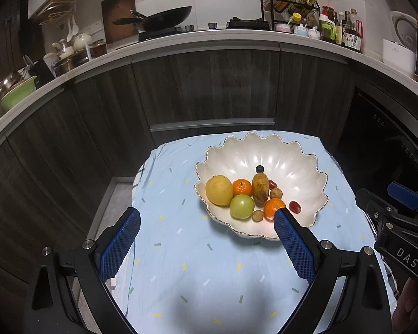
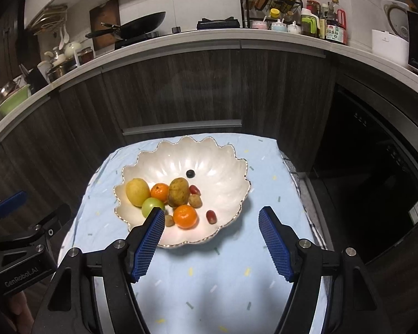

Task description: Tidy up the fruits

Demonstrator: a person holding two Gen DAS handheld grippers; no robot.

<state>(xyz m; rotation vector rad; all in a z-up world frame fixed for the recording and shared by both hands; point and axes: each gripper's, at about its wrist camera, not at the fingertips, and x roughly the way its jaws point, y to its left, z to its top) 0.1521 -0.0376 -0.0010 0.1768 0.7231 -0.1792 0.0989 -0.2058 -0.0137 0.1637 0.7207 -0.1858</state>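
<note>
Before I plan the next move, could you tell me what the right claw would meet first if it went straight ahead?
Probably the near rim of the white bowl, with the orange just beyond; the open right claw holds nothing, though depth is unclear.

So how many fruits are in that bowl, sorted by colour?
Yellow: 1
Orange: 2
Green: 1
Brown: 3
Red: 2
Dark blue: 1
Total: 10, all in the bowl.

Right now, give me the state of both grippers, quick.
Left gripper: open, holding nothing, above the cloth near the bowl.
Right gripper: open, holding nothing, also short of the bowl.
</note>
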